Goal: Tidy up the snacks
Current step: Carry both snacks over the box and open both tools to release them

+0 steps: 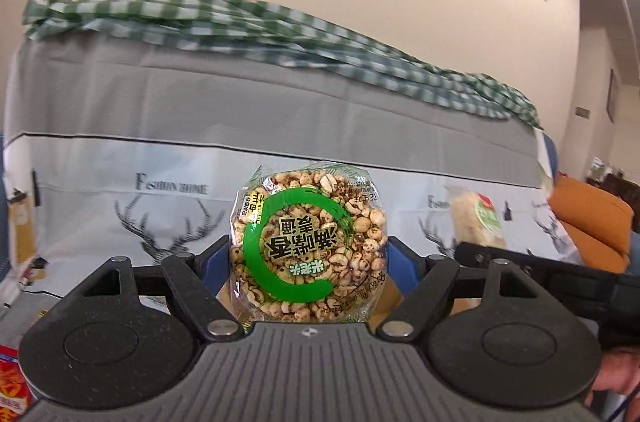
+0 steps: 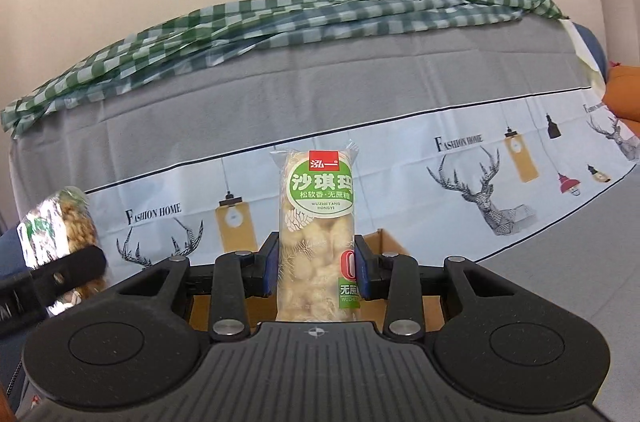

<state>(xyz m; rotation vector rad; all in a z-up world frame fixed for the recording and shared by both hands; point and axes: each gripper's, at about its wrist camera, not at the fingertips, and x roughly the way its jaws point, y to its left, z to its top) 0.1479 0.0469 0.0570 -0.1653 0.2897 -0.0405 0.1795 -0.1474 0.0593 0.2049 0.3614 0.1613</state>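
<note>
Blue fingers (image 1: 214, 264) of the left gripper (image 1: 308, 254) are clamped on a round puffed-grain snack pack (image 1: 308, 246), held upright and clear of the table. Over on the right gripper (image 2: 316, 264), the pads pinch a tall sachima packet (image 2: 316, 230) low on its body, above a cardboard box (image 2: 390, 242). Both wrappers look slick and crinkly, so I'd worry about either sliding out. That tall packet could tip sideways, top-heavy, and miss the box.

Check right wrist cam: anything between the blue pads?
Yes. The right gripper pads clamp a sachima pack, held upright; cardboard box shows behind.
</note>
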